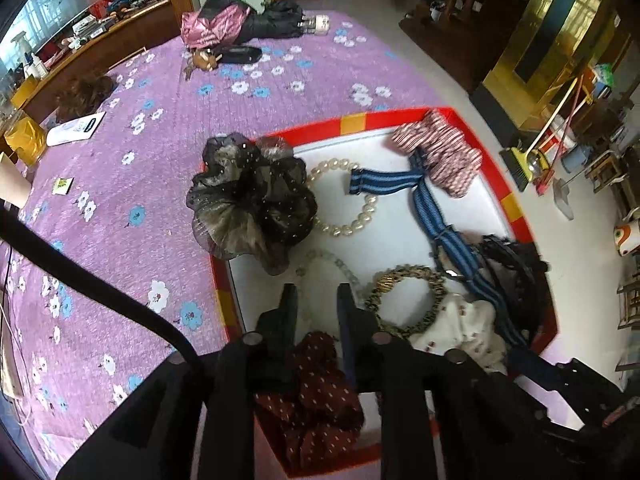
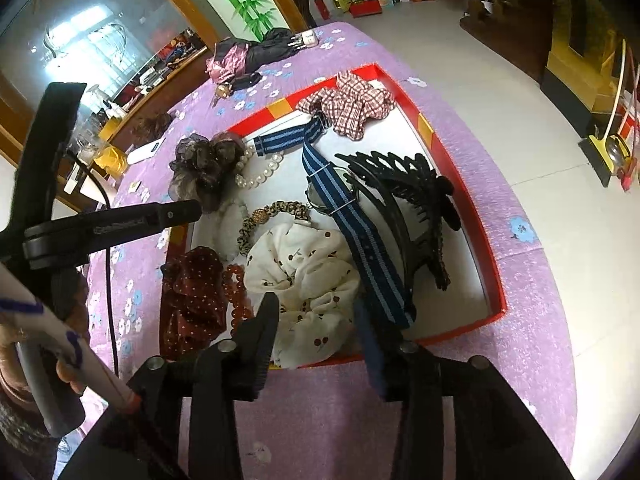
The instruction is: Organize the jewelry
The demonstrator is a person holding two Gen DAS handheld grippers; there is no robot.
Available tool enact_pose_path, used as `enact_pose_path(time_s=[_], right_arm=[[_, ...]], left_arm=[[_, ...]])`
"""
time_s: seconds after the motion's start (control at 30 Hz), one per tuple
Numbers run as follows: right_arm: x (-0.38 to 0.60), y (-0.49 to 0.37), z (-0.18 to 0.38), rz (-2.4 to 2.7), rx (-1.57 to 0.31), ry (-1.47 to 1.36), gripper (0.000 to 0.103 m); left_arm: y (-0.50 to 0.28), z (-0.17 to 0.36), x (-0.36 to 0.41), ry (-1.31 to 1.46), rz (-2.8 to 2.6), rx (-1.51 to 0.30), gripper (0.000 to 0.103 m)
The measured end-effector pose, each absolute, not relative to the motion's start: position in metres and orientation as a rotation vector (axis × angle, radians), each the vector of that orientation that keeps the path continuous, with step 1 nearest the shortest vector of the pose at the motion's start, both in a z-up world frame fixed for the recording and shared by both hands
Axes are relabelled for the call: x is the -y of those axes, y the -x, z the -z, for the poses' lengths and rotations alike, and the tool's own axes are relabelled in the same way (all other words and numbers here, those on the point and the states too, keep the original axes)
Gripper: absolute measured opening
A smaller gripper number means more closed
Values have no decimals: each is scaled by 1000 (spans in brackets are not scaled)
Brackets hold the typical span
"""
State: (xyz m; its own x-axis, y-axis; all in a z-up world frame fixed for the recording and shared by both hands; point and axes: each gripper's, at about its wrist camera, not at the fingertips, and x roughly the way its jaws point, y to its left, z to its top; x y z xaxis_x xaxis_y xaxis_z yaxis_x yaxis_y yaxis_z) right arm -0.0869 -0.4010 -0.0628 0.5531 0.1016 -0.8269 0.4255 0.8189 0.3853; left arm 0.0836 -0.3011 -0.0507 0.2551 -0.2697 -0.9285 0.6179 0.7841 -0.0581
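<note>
A red box (image 1: 400, 118) with a white lining holds the accessories. My left gripper (image 1: 318, 296) hangs open over a pale bead bracelet (image 1: 344, 270), nothing pinched; a dark red dotted scrunchie (image 1: 320, 392) lies just under its fingers. Further in are a black sheer scrunchie (image 1: 248, 200), a pearl bracelet (image 1: 370, 210), a blue striped watch strap (image 1: 428, 208) and a leopard-print band (image 1: 432, 284). My right gripper (image 2: 316, 312) stands open above a white cherry-print scrunchie (image 2: 304, 276), beside red beads (image 2: 236, 288). A black claw clip (image 2: 408, 184) and a plaid scrunchie (image 2: 352, 104) lie beyond.
The box sits on a purple flowered cloth (image 1: 120, 220) near the table's right edge, with floor beyond. A folded pink and black umbrella (image 1: 240, 24) and a white card (image 1: 76, 128) lie farther off. A hand (image 2: 68, 372) grips the left tool's handle.
</note>
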Motion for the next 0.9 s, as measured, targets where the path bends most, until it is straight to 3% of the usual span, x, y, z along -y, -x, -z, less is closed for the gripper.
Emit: enact_pose_path(time_s=[0.3, 0.6, 0.9], right_arm=[[418, 100, 33, 250, -903, -576, 47], [461, 75, 33, 354, -922, -481, 47], [489, 34, 52, 371, -969, -481, 47]], left_arm=[[-77, 9, 257, -222, 596, -1088, 57], [-104, 53, 197, -63, 468, -1237, 59], [-108, 82, 203, -43, 516, -1295, 58]])
